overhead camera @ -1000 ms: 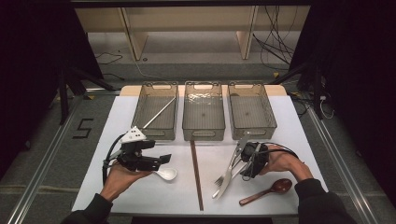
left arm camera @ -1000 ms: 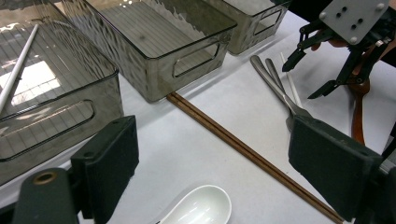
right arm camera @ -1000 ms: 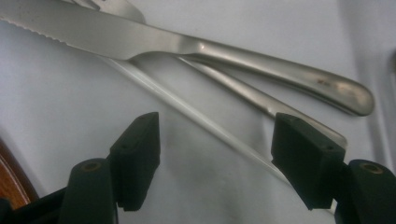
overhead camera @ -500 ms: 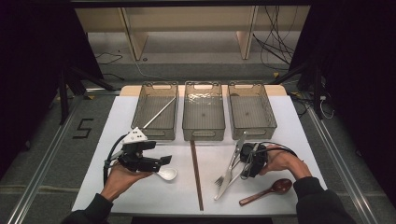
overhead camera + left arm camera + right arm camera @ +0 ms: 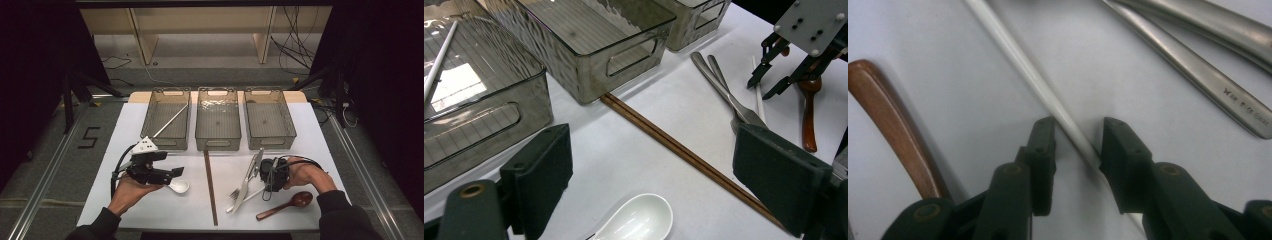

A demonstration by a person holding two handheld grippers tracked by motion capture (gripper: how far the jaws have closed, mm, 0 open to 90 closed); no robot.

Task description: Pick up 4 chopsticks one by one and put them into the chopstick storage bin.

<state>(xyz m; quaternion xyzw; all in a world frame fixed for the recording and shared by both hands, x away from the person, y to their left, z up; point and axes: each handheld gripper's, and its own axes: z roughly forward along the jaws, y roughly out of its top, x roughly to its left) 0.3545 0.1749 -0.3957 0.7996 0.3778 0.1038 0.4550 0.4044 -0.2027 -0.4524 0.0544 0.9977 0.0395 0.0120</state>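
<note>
Right claw (image 5: 1078, 137) is low over the white bench (image 5: 165, 210), jaws straddling a thin white chopstick (image 5: 1028, 75). The jaws have just been closing, the stick runs between them, and a gap shows on each side, so the pads are not pressing yet. From the high view the right claw (image 5: 264, 175) sits at the bench's right front, the white chopstick (image 5: 245, 199) lying slanted under it. Two silver metal forks (image 5: 248, 179) lie just left of that claw, crossing near the stick. A brown wooden spoon (image 5: 285, 206) lies just in front of the right hand, apart from the stick.

Left claw (image 5: 654, 175) is released, jaws wide, hovering over a white ceramic soup spoon (image 5: 636, 220) without touching it. A pair of dark brown wooden chopsticks (image 5: 210, 187) lies down the middle of the bench.

Three clear grey plastic bins stand in a row at the back: left bin (image 5: 150, 117) holds another white chopstick (image 5: 171, 121) lying diagonally, middle bin (image 5: 200, 120) and right bin (image 5: 290, 122) behind the right hand.
</note>
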